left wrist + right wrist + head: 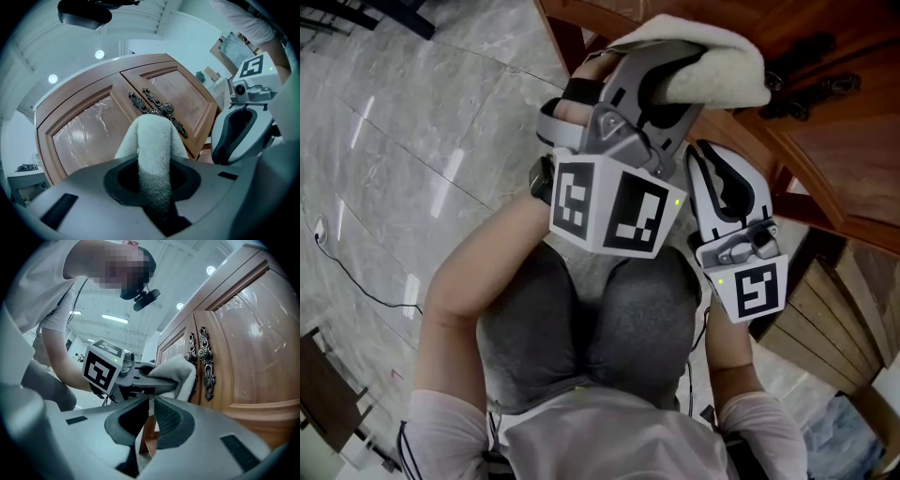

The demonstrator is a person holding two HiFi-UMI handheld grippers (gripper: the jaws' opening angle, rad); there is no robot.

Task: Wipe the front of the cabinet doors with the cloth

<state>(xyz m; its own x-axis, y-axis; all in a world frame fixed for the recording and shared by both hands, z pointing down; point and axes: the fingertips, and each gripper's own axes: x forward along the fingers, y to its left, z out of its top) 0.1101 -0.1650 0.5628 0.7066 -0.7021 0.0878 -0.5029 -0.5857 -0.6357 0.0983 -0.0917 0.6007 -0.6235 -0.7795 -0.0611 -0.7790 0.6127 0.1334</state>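
Observation:
A white terry cloth point(712, 58) is folded over and clamped in my left gripper point(673, 77), which is shut on it. The cloth point(152, 140) sticks out toward the wooden double cabinet doors point(89, 133), just below their dark ornate handles point(159, 110). In the right gripper view the cloth point(182, 373) lies against the door edge beside the handles point(204, 363). My right gripper point(727, 183) hangs just right of the left one, jaws together with nothing between them point(150, 409). It points at the right door point(255, 357).
The person crouches, with grey-trousered knees point(600, 328) under both grippers. Grey marble floor point(412, 112) spreads to the left, with a thin cable point(356, 272) on it. Wooden boards point(834, 319) lean at lower right. Dark furniture point(328, 394) stands at bottom left.

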